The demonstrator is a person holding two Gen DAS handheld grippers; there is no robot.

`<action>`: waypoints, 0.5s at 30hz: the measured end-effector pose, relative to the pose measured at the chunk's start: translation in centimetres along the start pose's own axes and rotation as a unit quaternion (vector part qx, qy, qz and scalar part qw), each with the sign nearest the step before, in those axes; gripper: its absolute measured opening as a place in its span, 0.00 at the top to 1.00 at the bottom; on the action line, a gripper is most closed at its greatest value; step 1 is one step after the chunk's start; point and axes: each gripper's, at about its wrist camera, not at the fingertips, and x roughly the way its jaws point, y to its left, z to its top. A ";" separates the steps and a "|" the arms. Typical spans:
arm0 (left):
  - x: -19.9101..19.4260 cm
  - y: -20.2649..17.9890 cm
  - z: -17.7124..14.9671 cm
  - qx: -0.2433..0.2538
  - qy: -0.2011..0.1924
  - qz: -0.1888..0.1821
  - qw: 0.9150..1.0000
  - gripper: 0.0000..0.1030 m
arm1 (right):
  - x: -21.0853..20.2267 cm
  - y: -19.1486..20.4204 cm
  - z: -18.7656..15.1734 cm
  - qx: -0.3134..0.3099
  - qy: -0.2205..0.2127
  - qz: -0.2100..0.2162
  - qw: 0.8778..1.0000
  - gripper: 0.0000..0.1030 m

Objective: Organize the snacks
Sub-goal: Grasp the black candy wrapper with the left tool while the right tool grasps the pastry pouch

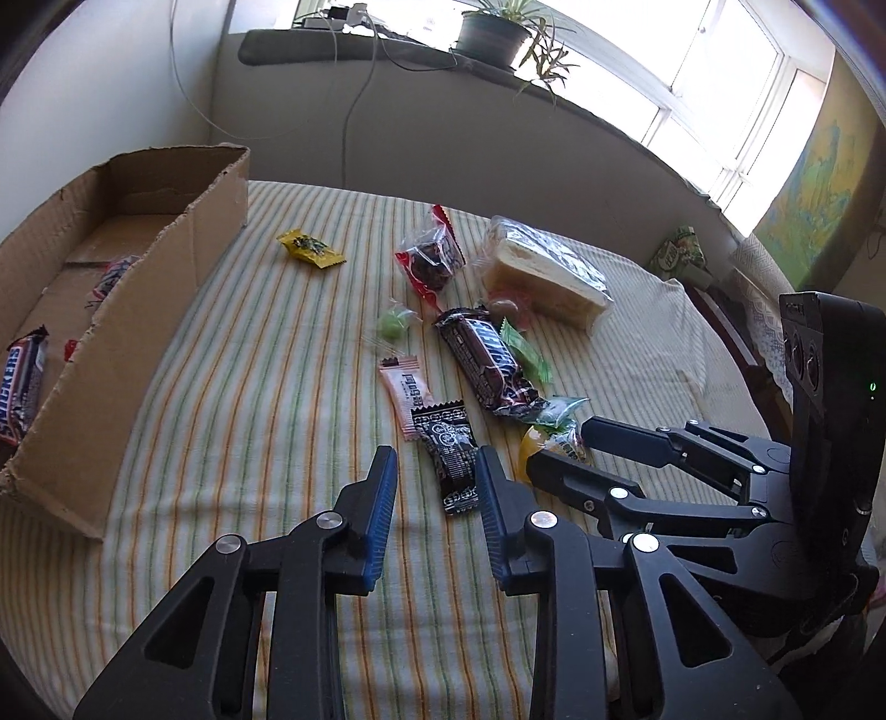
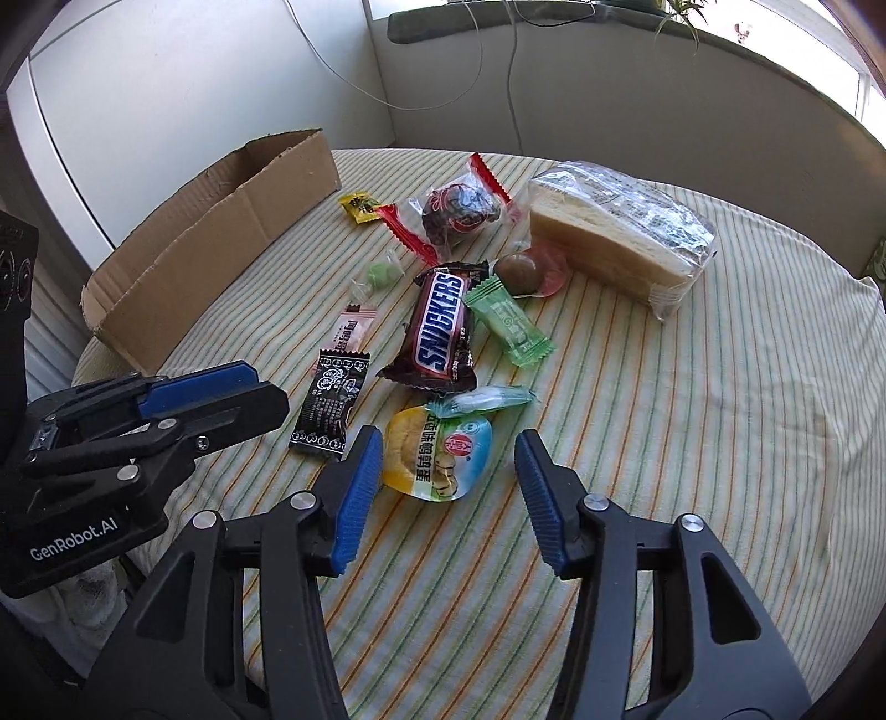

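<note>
My left gripper hangs open just above a black sachet, which lies in the gap between the blue pads without being pinched. My right gripper is open around a round yellow-and-blue snack pack that lies flat on the striped cloth. In the left wrist view the right gripper straddles that pack. A Snickers bar lies in the middle of the pile. The cardboard box at the left holds another Snickers bar.
Loose on the cloth lie a bagged bread slice, a red-edged pack, a yellow sachet, a pink sachet, a green sachet and a green candy. A wall and a windowsill with a potted plant stand behind.
</note>
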 end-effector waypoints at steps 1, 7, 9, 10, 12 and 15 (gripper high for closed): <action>0.1 0.0 0.0 -0.001 0.001 0.000 1.000 0.73 | 0.3 0.2 0.0 -0.002 0.001 -0.002 1.000 0.49; 0.9 -0.4 0.0 0.006 0.010 0.003 1.000 0.73 | 0.9 0.5 0.1 -0.016 0.002 -0.018 1.000 0.59; 1.3 -0.7 0.1 0.012 0.014 0.005 1.000 0.73 | 0.8 0.3 0.0 -0.015 0.002 -0.015 1.000 0.59; 1.5 -0.8 0.2 0.015 0.016 0.007 1.000 0.73 | 0.7 0.2 0.0 -0.014 0.003 -0.015 1.000 0.60; 2.2 -1.3 0.2 0.025 0.024 0.008 0.999 0.74 | 0.5 -0.1 -0.2 -0.012 0.003 -0.017 1.000 0.60; 2.9 -1.9 0.2 0.042 0.029 0.026 0.998 0.74 | 0.2 -0.7 -0.5 -0.007 0.002 -0.022 1.000 0.61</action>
